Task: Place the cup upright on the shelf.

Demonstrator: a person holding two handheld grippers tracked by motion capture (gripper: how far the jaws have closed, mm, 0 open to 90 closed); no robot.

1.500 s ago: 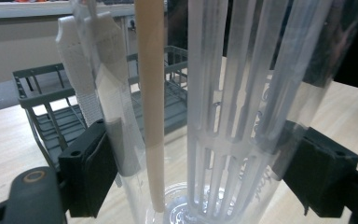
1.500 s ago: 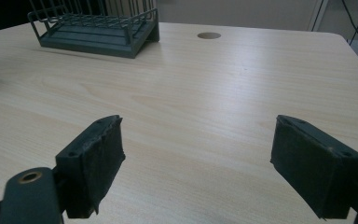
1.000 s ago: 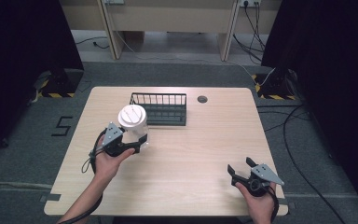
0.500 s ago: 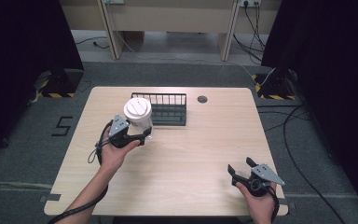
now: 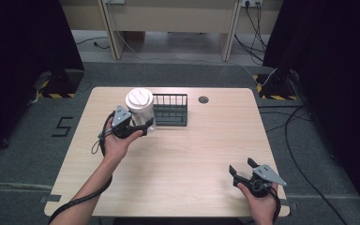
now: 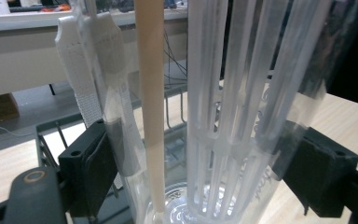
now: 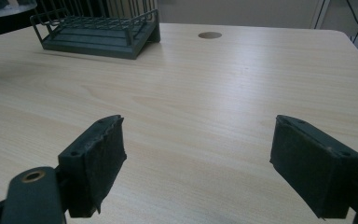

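We are working at the wooden table (image 5: 192, 154), where the dark wire rack (image 5: 169, 109) is standing near the far edge. Since a second ago we have been carrying the clear lidded tumbler (image 5: 140, 110) up and toward the rack; it is now hanging just beside its left end, likely about to be set in. Our left gripper (image 5: 139, 125) is clamping the tumbler's ribbed wall, while our right gripper (image 5: 242, 169) is resting wide open and empty near the front right corner.

Clear glossy plastic cup (image 6: 228, 116), matt wood-grain table (image 5: 206, 154), wire rack (image 5: 170, 109).
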